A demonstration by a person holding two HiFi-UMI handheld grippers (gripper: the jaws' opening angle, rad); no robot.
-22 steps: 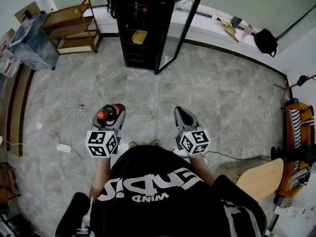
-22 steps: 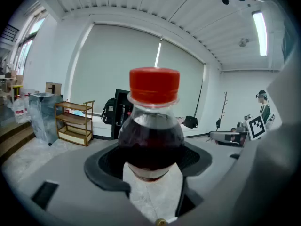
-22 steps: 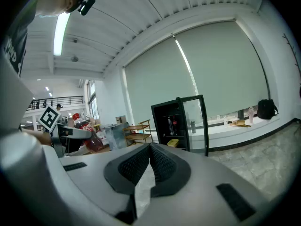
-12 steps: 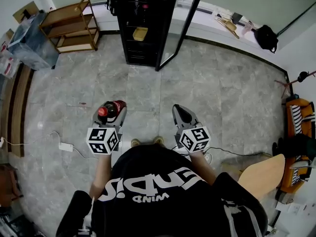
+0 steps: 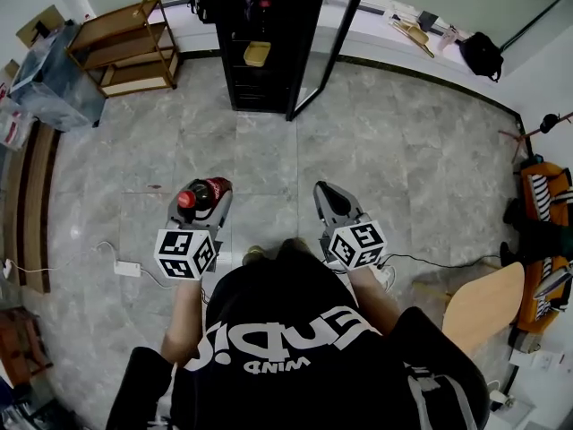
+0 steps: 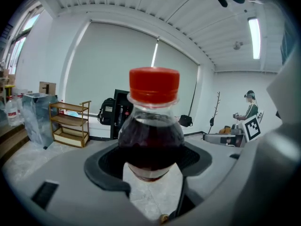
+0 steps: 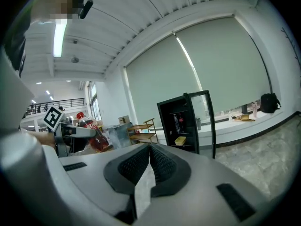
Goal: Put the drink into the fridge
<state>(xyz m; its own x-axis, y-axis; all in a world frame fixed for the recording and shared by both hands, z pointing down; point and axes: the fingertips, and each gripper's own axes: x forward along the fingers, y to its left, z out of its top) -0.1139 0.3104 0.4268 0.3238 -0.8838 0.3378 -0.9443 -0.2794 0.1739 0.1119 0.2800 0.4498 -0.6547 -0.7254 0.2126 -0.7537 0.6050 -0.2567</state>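
My left gripper [image 5: 208, 197] is shut on a cola bottle [image 5: 199, 193] with a red cap and dark drink; in the left gripper view the bottle [image 6: 151, 126] stands upright between the black pads. My right gripper [image 5: 328, 201] is shut with nothing in it, its pads touching in the right gripper view [image 7: 149, 158]. Ahead on the floor stands the black fridge [image 5: 260, 43], its glass door [image 5: 327, 47] swung open to the right. A yellow tub [image 5: 257, 54] sits on a shelf inside. Both grippers hover over the grey tiled floor, well short of the fridge.
A wooden shelf rack [image 5: 125, 47] stands left of the fridge, a plastic-wrapped bin [image 5: 54, 74] further left. A low white ledge [image 5: 421, 43] with a black bag [image 5: 482, 56] runs along the back wall. A cable and power adapter [image 5: 125, 268] lie on the floor at left. A wooden chair [image 5: 479, 307] is at right.
The fridge has come a little nearer and shifted in view as the person steps forward. Both grippers keep the same pose, the bottle still held in the left one.
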